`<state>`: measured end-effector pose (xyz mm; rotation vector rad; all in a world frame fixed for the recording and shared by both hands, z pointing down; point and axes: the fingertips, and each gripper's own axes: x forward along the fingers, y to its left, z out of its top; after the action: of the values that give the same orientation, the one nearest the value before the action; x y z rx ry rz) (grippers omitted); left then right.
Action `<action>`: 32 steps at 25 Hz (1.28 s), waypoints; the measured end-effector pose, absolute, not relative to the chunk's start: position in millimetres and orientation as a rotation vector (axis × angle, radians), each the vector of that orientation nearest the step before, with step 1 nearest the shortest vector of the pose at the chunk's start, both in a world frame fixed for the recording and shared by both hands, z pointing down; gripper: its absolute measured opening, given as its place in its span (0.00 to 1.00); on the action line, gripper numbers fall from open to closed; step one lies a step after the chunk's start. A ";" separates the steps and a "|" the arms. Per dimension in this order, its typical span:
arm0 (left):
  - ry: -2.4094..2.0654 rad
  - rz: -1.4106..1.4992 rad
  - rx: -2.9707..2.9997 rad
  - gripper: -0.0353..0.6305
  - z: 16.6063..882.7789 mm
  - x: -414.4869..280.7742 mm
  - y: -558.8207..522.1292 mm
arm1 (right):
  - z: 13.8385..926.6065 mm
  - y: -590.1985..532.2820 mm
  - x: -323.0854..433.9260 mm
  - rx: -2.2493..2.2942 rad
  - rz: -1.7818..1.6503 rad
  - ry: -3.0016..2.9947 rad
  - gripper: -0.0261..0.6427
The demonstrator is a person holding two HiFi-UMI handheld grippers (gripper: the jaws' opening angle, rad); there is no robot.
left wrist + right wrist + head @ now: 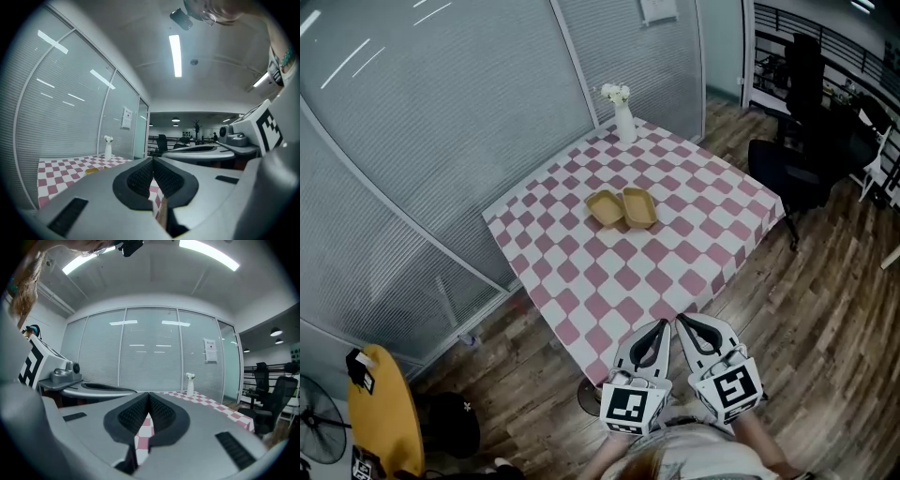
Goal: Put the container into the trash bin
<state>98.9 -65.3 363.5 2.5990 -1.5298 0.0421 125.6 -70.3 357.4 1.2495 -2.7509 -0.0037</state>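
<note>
left tool (pixel 662 325), right tool (pixel 683 321), checkered table (pixel 675 267)

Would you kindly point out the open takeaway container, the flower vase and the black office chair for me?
container (pixel 639 207): head view, the inside of its right half.
vase (pixel 625 125): head view, its white body.
office chair (pixel 783 167): head view, its seat.

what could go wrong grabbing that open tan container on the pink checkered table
The left gripper and right gripper are both shut at the near corner of the pink-checkered table; unopened, they would likely just shove the open tan clamshell container. It lies spread open, so pinching one rim may let the other half flop. The white flower vase stands beyond it, exposed to overreach.
</note>
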 end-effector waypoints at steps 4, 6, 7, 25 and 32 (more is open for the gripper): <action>-1.554 0.042 2.553 0.06 367.5 79.6 -76.4 | 362.1 -80.7 111.8 1.213 0.034 -2.759 0.03; -1.574 0.043 2.535 0.06 369.4 72.7 -82.2 | 363.4 -87.0 107.8 1.198 0.048 -2.762 0.03; -1.582 0.044 2.527 0.06 370.5 69.9 -85.8 | 363.7 -91.2 105.7 1.190 0.051 -2.764 0.03; -1.844 0.020 2.357 0.06 362.5 28.8 -237.8 | 347.6 -243.3 52.9 0.838 0.020 -2.902 0.03; -1.871 0.041 2.307 0.06 363.8 24.8 -271.8 | 350.7 -281.3 44.6 0.772 0.030 -2.917 0.03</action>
<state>24.8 -271.8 363.8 2.3069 -1.8711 0.0411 44.6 -281.3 350.7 0.7716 -2.9171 0.0305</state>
